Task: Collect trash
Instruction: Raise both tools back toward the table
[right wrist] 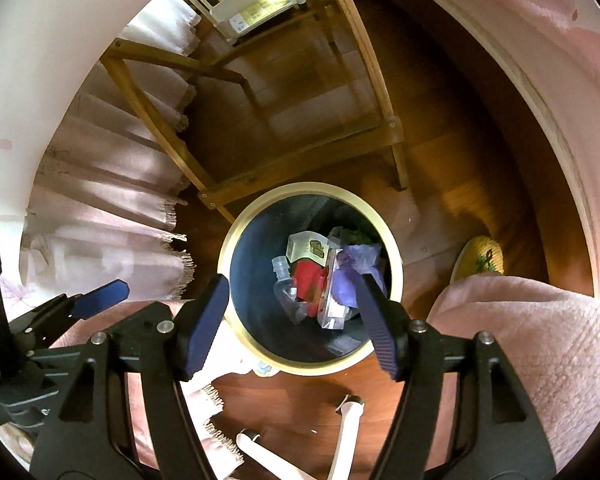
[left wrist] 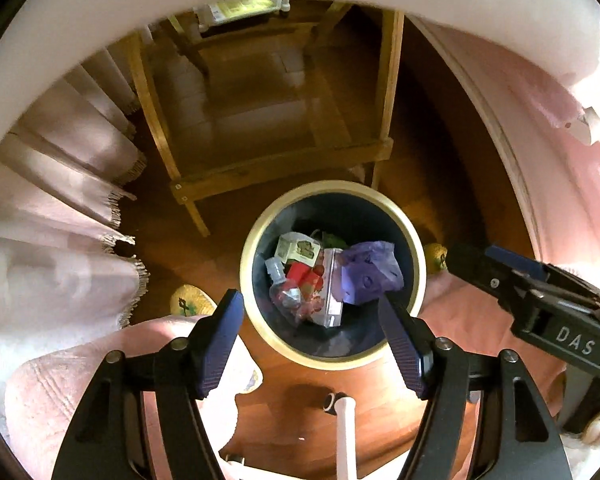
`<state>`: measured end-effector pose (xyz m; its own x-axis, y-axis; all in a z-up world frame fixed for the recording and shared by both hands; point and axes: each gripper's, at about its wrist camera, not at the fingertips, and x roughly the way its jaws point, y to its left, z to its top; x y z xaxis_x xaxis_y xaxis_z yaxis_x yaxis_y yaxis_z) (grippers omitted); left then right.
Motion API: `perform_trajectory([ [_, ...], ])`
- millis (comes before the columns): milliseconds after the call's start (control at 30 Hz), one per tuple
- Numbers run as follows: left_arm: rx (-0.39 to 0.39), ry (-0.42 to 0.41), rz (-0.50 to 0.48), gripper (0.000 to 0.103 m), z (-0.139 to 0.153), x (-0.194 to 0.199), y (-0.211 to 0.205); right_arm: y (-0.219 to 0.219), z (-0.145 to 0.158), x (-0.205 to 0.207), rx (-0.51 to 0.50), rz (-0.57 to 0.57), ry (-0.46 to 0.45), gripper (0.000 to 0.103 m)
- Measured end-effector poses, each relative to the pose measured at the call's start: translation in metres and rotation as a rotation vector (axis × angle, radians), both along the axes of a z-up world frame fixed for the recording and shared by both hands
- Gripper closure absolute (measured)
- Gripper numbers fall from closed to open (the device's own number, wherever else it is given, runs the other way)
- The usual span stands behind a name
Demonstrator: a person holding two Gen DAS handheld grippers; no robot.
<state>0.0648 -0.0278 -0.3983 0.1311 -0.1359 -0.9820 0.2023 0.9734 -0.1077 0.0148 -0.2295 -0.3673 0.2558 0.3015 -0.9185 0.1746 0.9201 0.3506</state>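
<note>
Above the round waste bin [left wrist: 414,248] on the wood floor, I hold both sets of fingers apart, gripping nothing: left gripper [left wrist: 312,344], right gripper [right wrist: 290,326]. Down inside lie a crumpled purple bag [left wrist: 370,274], a clear plastic bottle [left wrist: 282,284], a small carton [left wrist: 298,248], and what may be a red wrapper [left wrist: 304,276].
</note>
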Motion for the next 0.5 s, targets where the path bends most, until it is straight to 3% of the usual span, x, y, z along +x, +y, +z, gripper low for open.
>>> perform_trajectory([
  [233, 0.003, -0.043, 0.004, 0.032, 0.020, -0.006, 0.000, 0.005, 0.007, -0.003, -0.020, 0.029, -0.020, 0.039],
  [500, 0.000, -0.121, 0.009, 0.032, 0.066, -0.014, 0.002, 0.017, 0.036, -0.015, -0.076, 0.083, -0.077, 0.039],
])
